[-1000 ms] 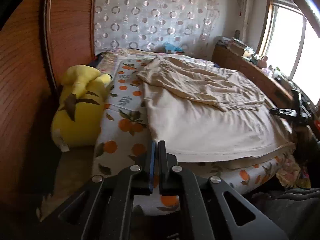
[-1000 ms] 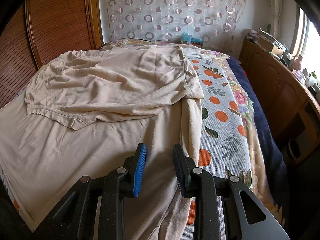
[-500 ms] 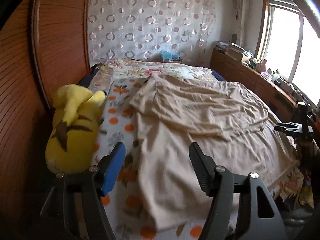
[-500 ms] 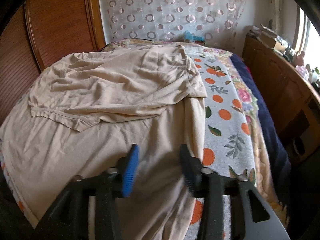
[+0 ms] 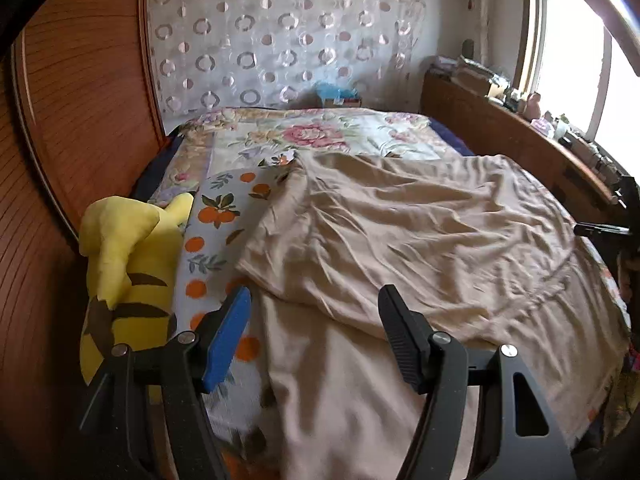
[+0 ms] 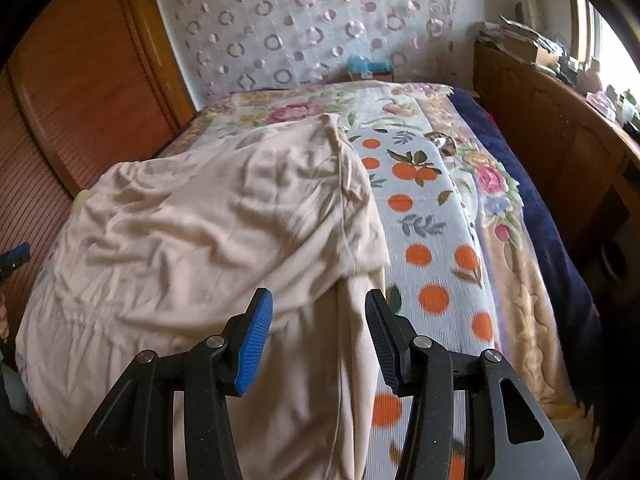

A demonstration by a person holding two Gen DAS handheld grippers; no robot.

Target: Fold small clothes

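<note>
A beige garment (image 5: pixel 420 240) lies spread on the bed, its upper part folded down over the lower part. It also shows in the right wrist view (image 6: pixel 224 232). My left gripper (image 5: pixel 314 322) is open and empty above the garment's left side, near the folded edge. My right gripper (image 6: pixel 318 322) is open and empty above the garment's right edge, where the fold ends. Neither gripper touches the cloth.
The bed has an orange-print blanket (image 6: pixel 432 240) and a floral quilt (image 5: pixel 320 136). A yellow plush toy (image 5: pixel 124 264) lies at the bed's left by the wooden wall (image 5: pixel 60 120). A wooden cabinet (image 6: pixel 560 140) with clutter runs along the right under the window.
My left gripper has opened from shut and moved forward over the garment's left side. My right gripper has opened wider and moved forward along the right edge.
</note>
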